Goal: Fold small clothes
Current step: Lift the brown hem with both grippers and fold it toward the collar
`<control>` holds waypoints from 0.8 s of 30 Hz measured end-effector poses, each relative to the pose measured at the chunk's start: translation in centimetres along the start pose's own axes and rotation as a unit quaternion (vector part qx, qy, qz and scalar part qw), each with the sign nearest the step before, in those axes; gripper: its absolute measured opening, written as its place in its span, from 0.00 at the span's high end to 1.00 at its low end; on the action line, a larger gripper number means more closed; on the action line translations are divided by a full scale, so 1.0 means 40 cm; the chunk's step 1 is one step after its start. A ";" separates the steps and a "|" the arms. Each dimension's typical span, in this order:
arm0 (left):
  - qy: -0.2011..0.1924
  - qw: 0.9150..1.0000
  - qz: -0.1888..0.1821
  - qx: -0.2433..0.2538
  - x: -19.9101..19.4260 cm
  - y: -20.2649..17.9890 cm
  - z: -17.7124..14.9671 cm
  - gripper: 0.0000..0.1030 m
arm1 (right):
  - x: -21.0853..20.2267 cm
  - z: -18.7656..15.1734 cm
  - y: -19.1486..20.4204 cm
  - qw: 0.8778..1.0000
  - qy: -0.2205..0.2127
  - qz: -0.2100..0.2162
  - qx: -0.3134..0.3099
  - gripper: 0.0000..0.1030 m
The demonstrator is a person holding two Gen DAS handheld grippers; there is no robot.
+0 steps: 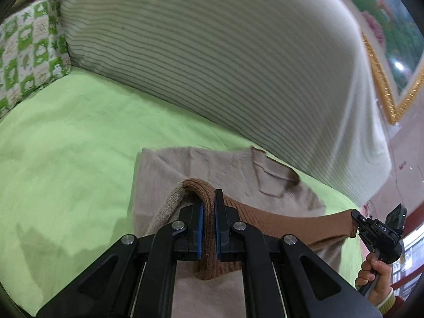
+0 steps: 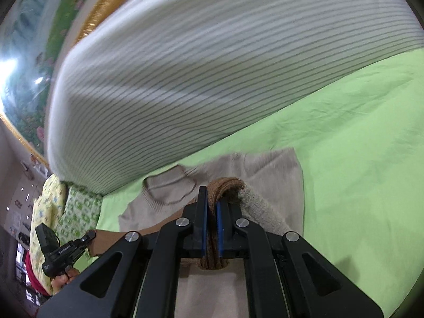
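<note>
- Gripping the brown ribbed hem of a beige sweater, the left claw has its blue pads closed tight on a bunched corner of the knit.
- The right claw is likewise clamped on the other hem corner, with a fold of brown rib squeezed between its fingers.
- Between the two claws the brown band runs taut and off the bed; in the left view it stretches away to the right, where the other tool and the person's hand hold it.
- Ahead of and below both claws the rest of the sweater lies flat on the green sheet, collar at the far end, near a striped pillow.
- The sleeves do not show spread out to the sides, so they may already be tucked in, though I cannot tell for certain.
- As I judge it, the fold is midway: the bottom edge is raised and looks meant to be carried forward toward the collar.
- Left to do: lay the hem down on the upper part, let go, and perhaps halve and smooth it again.
- A green patterned cushion sits far off to the left claw's left, clear of the work.
</note>
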State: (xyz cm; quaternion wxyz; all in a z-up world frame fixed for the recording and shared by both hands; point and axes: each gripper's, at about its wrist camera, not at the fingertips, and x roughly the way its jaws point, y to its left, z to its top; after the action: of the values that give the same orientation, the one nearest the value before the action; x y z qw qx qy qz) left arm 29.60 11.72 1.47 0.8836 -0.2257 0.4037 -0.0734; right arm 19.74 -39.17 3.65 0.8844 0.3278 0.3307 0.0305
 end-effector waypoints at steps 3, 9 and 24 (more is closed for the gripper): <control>0.007 1.000 0.009 -0.003 0.061 0.014 0.020 0.95 | 0.060 0.027 -0.023 1.000 0.008 -0.006 0.006 0.94; 0.022 1.000 0.021 -0.008 0.175 0.034 0.043 0.95 | 0.168 0.055 -0.062 0.999 0.028 -0.024 0.007 0.94; 0.022 0.999 0.022 -0.019 0.216 0.048 0.044 0.79 | 0.200 0.069 -0.113 0.997 0.042 -0.031 0.053 0.81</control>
State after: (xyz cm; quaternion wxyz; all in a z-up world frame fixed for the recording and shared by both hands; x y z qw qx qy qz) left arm 36.54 11.33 -4.30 0.8713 -0.2322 0.4294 -0.0508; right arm 26.92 -42.10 -2.03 0.8515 0.3624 0.3790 -0.0003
